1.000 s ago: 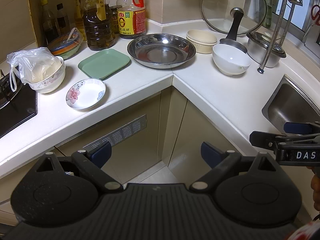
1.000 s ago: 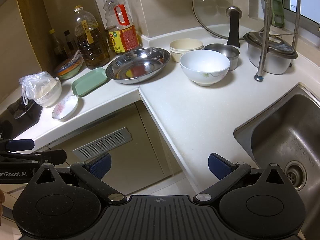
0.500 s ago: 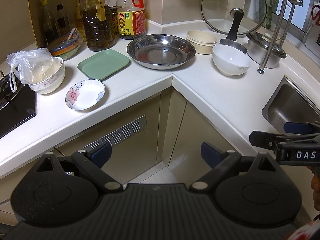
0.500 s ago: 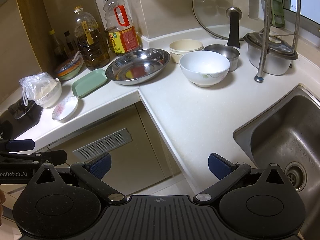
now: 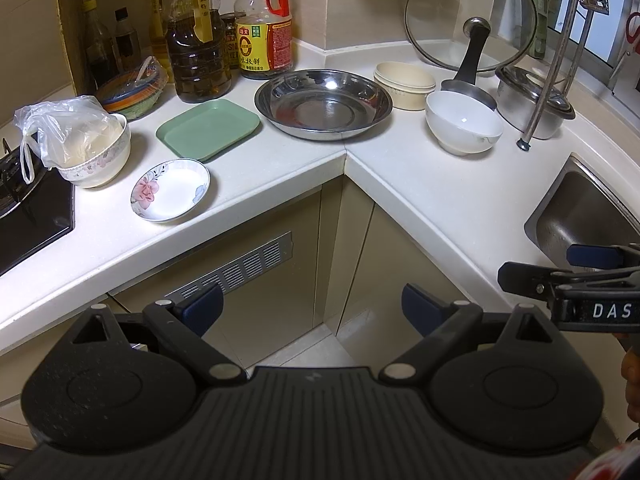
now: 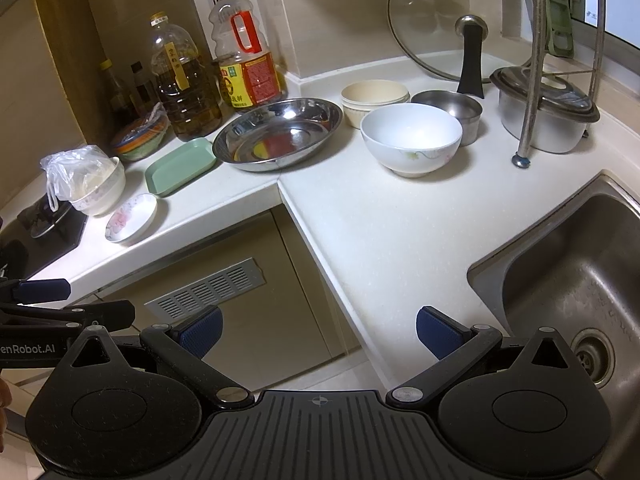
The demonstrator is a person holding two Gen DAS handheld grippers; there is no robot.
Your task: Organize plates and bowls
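A: Grippers first, nearest the cameras: the left gripper (image 5: 312,304) has its jaws spread wide and nothing between them, held off the counter above the cabinet corner. The right gripper (image 6: 318,328) is just as splayed and bare, near the counter edge beside the sink (image 6: 568,280).

B: And the dishes?

A: Closest on the countertop (image 5: 420,192) is a small flowered saucer (image 5: 171,189), with a patterned bowl (image 5: 98,160) holding a plastic bag just left of it. Behind the saucer lies a green rectangular plate (image 5: 208,130). At the corner sits a wide steel dish (image 5: 323,103).

B: Farther back?

A: A white bowl (image 6: 411,138) stands right of the dish; behind it are stacked cream bowls (image 6: 375,98) and a small steel bowl (image 6: 450,110).
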